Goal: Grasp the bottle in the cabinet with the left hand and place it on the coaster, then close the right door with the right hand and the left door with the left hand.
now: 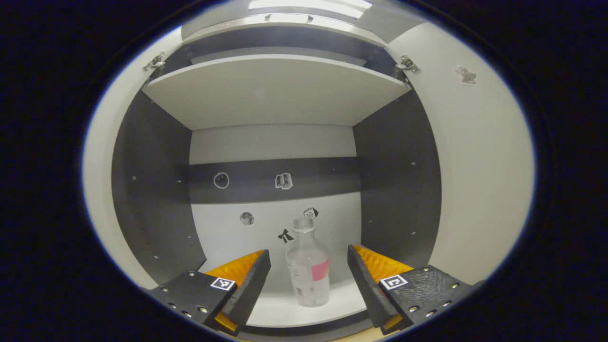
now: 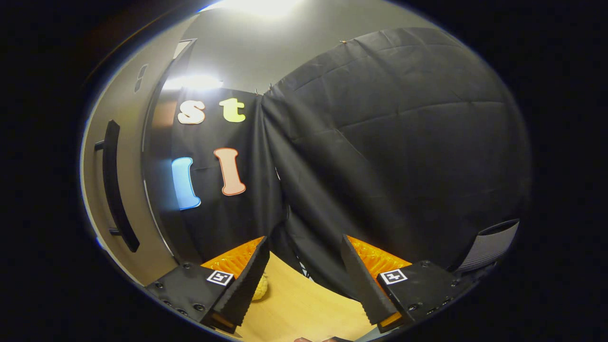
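My left hand-held gripper is spread wide, the clear bottle upright on the cabinet's bottom shelf between its fingers, not yet touched. I should ease forward, centred, and close on the body below the neck. My right hand-held gripper hangs apart, empty, over the counter.

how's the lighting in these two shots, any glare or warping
Left gripper view: even, soft light inside the cabinet, bottle sharp, shelf bowed by fisheye. Right gripper view: bright glare at top, sheen on the door, cloth dim.
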### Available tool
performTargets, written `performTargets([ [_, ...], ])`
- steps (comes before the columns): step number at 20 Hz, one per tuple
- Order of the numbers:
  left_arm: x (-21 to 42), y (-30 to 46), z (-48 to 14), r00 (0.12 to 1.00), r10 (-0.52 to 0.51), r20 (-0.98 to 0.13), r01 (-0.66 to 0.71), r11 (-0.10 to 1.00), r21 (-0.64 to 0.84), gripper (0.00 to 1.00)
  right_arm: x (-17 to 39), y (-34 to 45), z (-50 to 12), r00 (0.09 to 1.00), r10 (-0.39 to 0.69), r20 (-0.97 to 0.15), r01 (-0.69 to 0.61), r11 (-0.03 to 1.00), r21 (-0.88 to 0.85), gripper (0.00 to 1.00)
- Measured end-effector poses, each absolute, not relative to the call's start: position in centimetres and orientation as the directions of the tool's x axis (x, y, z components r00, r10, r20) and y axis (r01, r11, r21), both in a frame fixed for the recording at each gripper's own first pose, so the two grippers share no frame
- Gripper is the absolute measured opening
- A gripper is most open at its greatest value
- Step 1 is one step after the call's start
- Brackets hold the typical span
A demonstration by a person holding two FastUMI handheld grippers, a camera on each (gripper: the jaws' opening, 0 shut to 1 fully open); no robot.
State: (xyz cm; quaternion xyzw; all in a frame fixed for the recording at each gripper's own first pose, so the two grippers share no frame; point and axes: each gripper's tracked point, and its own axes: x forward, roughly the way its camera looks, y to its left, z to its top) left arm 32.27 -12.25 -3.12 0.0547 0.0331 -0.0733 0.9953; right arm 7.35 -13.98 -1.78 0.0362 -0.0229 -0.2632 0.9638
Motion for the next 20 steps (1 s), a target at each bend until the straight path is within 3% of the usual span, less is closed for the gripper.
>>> performTargets([
  [4,34.0,-12.5,-5.1,0.986,-0.132,-0.106,0.142,0.986,0.088,0.94,7.5,-14.8,-1.8,0.846,-0.532,0.026,0.529,0.846,0.067,0.96],
  [7,35.2,-12.1,-6.2,0.985,-0.119,-0.121,0.131,0.987,0.088,0.94,7.9,-15.0,-2.4,0.841,-0.54,0.009,0.539,0.84,0.061,0.92],
  [8,35.6,-12.1,-6.4,0.984,-0.122,-0.127,0.134,0.987,0.092,0.94,7.9,-15.2,-2.5,0.839,-0.544,0.0,0.543,0.837,0.061,0.96],
  [10,36.2,-11.9,-6.8,0.985,-0.115,-0.127,0.129,0.986,0.105,1.0,7.8,-15.6,-2.1,0.829,-0.56,0.01,0.558,0.827,0.077,0.92],
  [11,36.6,-11.8,-6.9,0.986,-0.112,-0.127,0.126,0.986,0.107,0.94,7.7,-15.7,-2.0,0.825,-0.565,0.017,0.562,0.823,0.086,0.92],
  [12,37.0,-11.8,-7.2,0.985,-0.115,-0.126,0.128,0.986,0.103,1.0,8.1,-15.7,-2.1,0.824,-0.567,0.017,0.563,0.821,0.089,0.96],
  [13,37.2,-12.1,-7.4,0.984,-0.124,-0.127,0.136,0.986,0.094,1.0,8.4,-15.7,-2.1,0.823,-0.568,0.013,0.565,0.82,0.088,0.92],
  [14,37.4,-12.1,-7.7,0.984,-0.126,-0.128,0.138,0.986,0.091,0.92,8.6,-15.7,-2.3,0.822,-0.569,0.01,0.566,0.82,0.085,0.92],
  [16,37.7,-12.1,-8.0,0.984,-0.121,-0.134,0.134,0.986,0.096,0.92,9.1,-15.5,-2.3,0.826,-0.564,0.006,0.562,0.823,0.083,0.96],
  [18,38.2,-12.1,-8.1,0.984,-0.119,-0.13,0.132,0.987,0.097,0.8,9.7,-15.2,-2.3,0.83,-0.558,0.004,0.556,0.828,0.08,0.96],
  [19,38.1,-12.1,-8.1,0.983,-0.127,-0.133,0.14,0.985,0.099,0.8,10.0,-15.0,-2.3,0.832,-0.555,0.004,0.553,0.829,0.078,0.96],
  [20,38.0,-12.1,-8.0,0.983,-0.127,-0.132,0.141,0.985,0.1,0.71,10.2,-14.9,-2.4,0.834,-0.551,0.002,0.549,0.832,0.077,0.96],
])
